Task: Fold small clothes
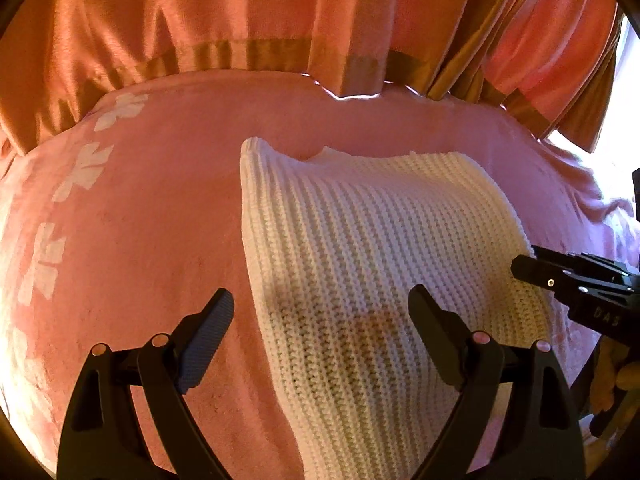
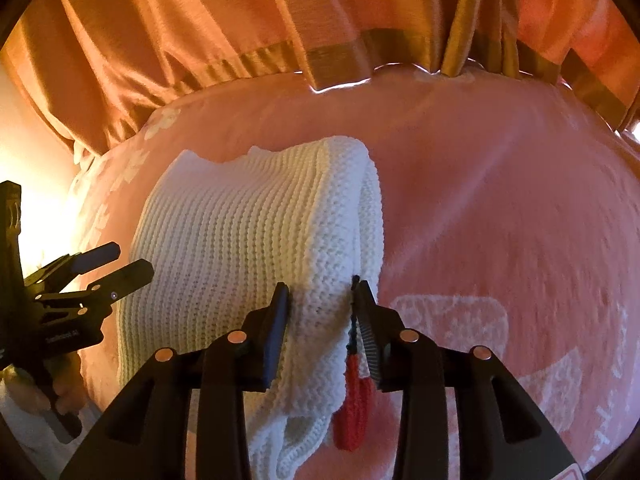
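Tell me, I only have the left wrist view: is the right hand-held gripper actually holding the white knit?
Observer: Yes, the right hand-held gripper is shut on a thick fold at the edge of the white knit garment.
Operator: Anything beside that fold?
Observer: A red knit piece hangs under the right finger.
Operator: And my left hand-held gripper?
Observer: The left hand-held gripper is open at the garment's opposite edge, gripping nothing.

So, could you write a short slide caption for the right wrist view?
Right gripper pinching the folded edge of a white knit garment on a pink blanket; left gripper open alongside.
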Tool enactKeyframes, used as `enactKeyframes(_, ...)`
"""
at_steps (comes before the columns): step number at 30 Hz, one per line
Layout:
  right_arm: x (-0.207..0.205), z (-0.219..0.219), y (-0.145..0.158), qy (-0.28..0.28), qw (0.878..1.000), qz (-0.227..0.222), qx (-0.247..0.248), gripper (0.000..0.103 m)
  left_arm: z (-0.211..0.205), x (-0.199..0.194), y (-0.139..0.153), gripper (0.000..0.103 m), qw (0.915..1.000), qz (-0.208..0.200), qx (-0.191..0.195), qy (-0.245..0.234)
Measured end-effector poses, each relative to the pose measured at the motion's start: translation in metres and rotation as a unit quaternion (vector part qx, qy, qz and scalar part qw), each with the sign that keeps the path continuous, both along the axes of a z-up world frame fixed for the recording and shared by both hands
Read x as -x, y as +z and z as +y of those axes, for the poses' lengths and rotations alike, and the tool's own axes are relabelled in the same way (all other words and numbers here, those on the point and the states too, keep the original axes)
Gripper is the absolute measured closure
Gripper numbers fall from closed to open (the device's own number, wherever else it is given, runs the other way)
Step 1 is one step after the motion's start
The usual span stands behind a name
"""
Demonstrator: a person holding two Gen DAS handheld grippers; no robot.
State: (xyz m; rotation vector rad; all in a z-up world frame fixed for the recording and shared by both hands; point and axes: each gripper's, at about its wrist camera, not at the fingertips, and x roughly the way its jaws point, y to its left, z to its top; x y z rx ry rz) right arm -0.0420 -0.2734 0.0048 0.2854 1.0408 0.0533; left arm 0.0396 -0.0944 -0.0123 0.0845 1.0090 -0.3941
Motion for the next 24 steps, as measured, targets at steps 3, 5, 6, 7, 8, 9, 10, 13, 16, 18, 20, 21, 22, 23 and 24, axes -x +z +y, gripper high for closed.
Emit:
enactKeyframes(3,0.001,-0.001,0.001,0.002,1.0,-0.003,-0.002,0.066,0.001,-0.003,-0.001,0.016,0.9999,0.001,0.008,0.01)
enactKeyframes(5,0.0,-0.002,0.0,0.006,1.0,-0.004,0.001,0.063,0.0,-0.005,-0.003,0.016,0.9998,0.004,0.008,0.017)
enactKeyframes(6,0.0,-0.003,-0.001,0.006,1.0,-0.002,0.001,0.063,0.0,-0.005,-0.004,0.017,0.9998,0.006,0.005,0.019)
enactKeyframes(7,0.0,-0.004,-0.002,0.007,1.0,0.0,-0.001,0.063,-0.001,-0.005,-0.005,0.016,0.9997,0.006,0.004,0.021)
enactKeyframes(8,0.0,-0.004,-0.002,0.008,1.0,0.001,-0.002,0.063,-0.001,-0.004,-0.005,0.016,0.9997,0.004,0.001,0.023)
enactKeyframes(9,0.002,-0.004,-0.002,0.008,1.0,-0.001,-0.001,0.063,-0.002,-0.003,-0.005,0.016,0.9998,0.0,-0.003,0.022)
enactKeyframes(10,0.003,-0.003,-0.001,0.009,1.0,-0.003,-0.001,0.063,-0.003,-0.002,-0.005,0.016,0.9998,-0.004,-0.007,0.021)
enactKeyframes(13,0.008,0.0,0.003,0.016,1.0,-0.01,-0.003,0.063,-0.006,0.002,-0.002,0.016,0.9995,-0.021,-0.018,0.017)
enactKeyframes(16,0.007,0.009,-0.001,0.029,0.999,-0.003,0.022,0.063,-0.007,0.004,-0.002,0.016,0.9993,-0.026,-0.024,0.014)
enactKeyframes(18,0.002,0.013,-0.012,0.03,0.998,0.022,0.048,0.063,-0.007,0.005,-0.003,0.016,0.999,-0.028,-0.031,0.015)
enactKeyframes(20,-0.001,0.012,-0.017,0.029,0.998,0.032,0.051,0.063,-0.008,0.005,-0.003,0.016,0.9989,-0.028,-0.035,0.014)
enactKeyframes(21,-0.002,0.011,-0.015,0.028,0.998,0.029,0.049,0.063,-0.008,0.005,-0.002,0.016,0.9988,-0.029,-0.036,0.016)
enactKeyframes(22,-0.001,0.011,-0.011,0.026,0.998,0.021,0.049,0.062,-0.008,0.006,-0.002,0.016,0.9987,-0.031,-0.036,0.017)
enactKeyframes(23,0.0,0.011,-0.005,0.027,0.998,0.009,0.047,0.062,-0.008,0.006,-0.001,0.016,0.9987,-0.031,-0.037,0.018)
enactKeyframes(24,0.001,0.011,-0.002,0.028,0.999,0.001,0.045,0.059,-0.008,0.007,0.0,0.016,0.9987,-0.031,-0.037,0.018)
